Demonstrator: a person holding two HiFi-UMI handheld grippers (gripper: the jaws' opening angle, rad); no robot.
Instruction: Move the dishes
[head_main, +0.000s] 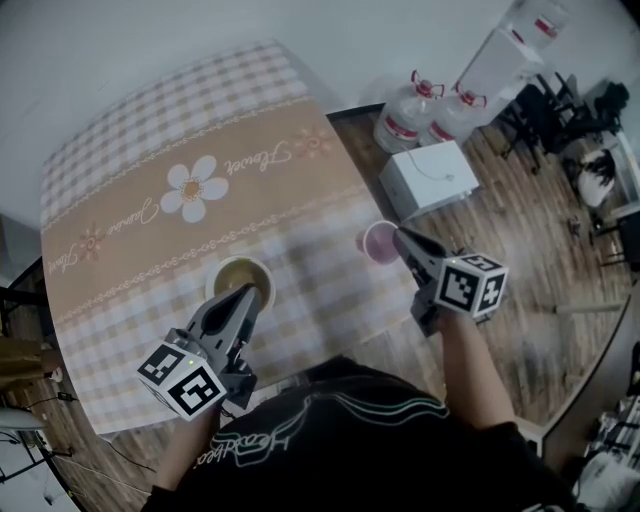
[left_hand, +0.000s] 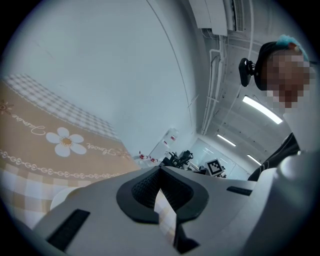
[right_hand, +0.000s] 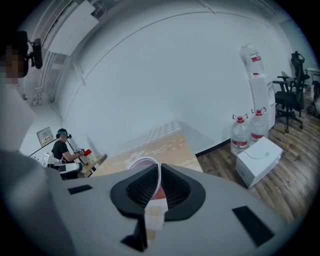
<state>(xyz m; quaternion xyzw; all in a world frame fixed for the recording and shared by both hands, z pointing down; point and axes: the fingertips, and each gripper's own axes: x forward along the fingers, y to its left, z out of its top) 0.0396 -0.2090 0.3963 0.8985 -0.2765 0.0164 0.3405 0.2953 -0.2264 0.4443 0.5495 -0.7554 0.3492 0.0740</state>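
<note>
A cream bowl (head_main: 238, 275) with a yellowish inside sits on the checked tablecloth (head_main: 150, 140) near the table's front edge. My left gripper (head_main: 258, 290) hangs over that bowl's right side. In the left gripper view its jaws (left_hand: 160, 170) meet at the tips with no rim between them, and the bowl (left_hand: 57, 199) shows low on the left. A small pink bowl (head_main: 380, 243) hangs at the table's right edge. My right gripper (head_main: 398, 236) is shut on its rim. In the right gripper view the thin rim (right_hand: 140, 161) runs between the pads (right_hand: 172, 187).
Two water bottles (head_main: 405, 115), a white box (head_main: 430, 178) and a water dispenser (head_main: 510, 45) stand on the wooden floor to the right of the table. Office chairs (head_main: 545, 105) stand further right. A person (right_hand: 62, 145) sits at a desk far off.
</note>
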